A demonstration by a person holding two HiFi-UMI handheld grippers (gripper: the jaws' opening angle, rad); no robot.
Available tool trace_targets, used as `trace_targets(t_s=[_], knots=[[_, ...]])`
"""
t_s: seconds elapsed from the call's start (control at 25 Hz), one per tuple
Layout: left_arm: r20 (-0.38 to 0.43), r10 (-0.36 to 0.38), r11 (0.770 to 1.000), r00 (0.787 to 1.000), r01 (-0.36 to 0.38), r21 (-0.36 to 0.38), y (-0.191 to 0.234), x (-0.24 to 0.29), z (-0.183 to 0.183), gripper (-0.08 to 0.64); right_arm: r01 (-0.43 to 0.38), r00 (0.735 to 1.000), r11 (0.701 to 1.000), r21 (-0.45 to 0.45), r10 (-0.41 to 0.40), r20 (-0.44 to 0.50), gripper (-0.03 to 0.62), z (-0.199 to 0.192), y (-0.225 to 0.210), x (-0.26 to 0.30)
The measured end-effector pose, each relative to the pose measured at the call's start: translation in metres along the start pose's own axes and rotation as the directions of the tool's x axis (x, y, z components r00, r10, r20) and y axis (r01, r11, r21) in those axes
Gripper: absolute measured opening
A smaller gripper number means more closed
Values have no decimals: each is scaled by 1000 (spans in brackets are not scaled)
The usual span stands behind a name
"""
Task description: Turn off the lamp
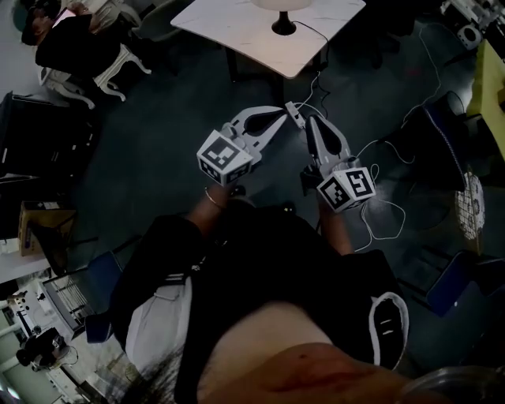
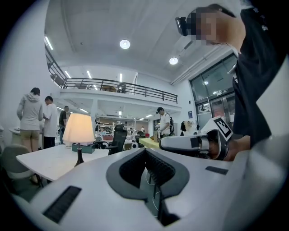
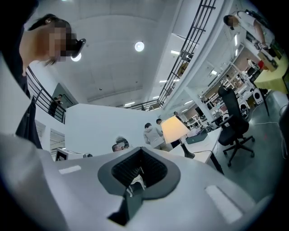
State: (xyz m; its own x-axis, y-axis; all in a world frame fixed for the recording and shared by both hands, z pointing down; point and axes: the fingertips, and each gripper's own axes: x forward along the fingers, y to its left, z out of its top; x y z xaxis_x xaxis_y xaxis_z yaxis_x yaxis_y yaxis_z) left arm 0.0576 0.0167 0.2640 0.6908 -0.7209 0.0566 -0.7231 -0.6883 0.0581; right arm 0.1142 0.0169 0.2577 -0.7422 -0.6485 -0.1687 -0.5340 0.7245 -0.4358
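Note:
The lamp [image 1: 282,17] stands lit on a white table [image 1: 237,31] at the top of the head view, its black cord trailing off the table's edge. Both grippers hover over the dark floor short of the table, tips nearly meeting. My left gripper [image 1: 282,116] is shut with nothing in it, and so is my right gripper [image 1: 293,108]. In the left gripper view the lamp [image 2: 79,129] glows at left on the table [image 2: 45,162], beyond the shut left gripper [image 2: 146,155]; the right gripper's body [image 2: 194,143] lies alongside. In the right gripper view the lamp [image 3: 174,129] sits beyond the shut right gripper [image 3: 142,152].
White cables [image 1: 379,205] loop over the floor by my right hand. A floor fan [image 1: 472,207] and a yellow table [image 1: 491,79] lie at right. A black office chair [image 3: 232,122] stands near the lamp table. People [image 2: 38,117] stand behind the table.

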Motion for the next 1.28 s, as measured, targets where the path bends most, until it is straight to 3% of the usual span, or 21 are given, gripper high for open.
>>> trace_targets(t_s=[0.16, 0.52, 0.96, 1.28], knots=[[7, 16, 1000, 1000, -16, 22, -3, 3, 0, 6, -34, 999, 999, 2, 34, -16, 1, -1, 2, 2], [12, 21, 1000, 1000, -21, 13, -2, 11, -7, 6, -14, 1000, 1000, 0, 14, -17, 2, -2, -7, -1], [48, -95, 995, 994, 97, -29, 3, 58, -2, 6, 108, 994, 993, -45, -108, 8, 2, 12, -40, -5], [21, -172, 984, 985, 172, -43, 16, 91, -10, 6, 180, 984, 983, -37, -180, 17, 2, 20, -72, 5]])
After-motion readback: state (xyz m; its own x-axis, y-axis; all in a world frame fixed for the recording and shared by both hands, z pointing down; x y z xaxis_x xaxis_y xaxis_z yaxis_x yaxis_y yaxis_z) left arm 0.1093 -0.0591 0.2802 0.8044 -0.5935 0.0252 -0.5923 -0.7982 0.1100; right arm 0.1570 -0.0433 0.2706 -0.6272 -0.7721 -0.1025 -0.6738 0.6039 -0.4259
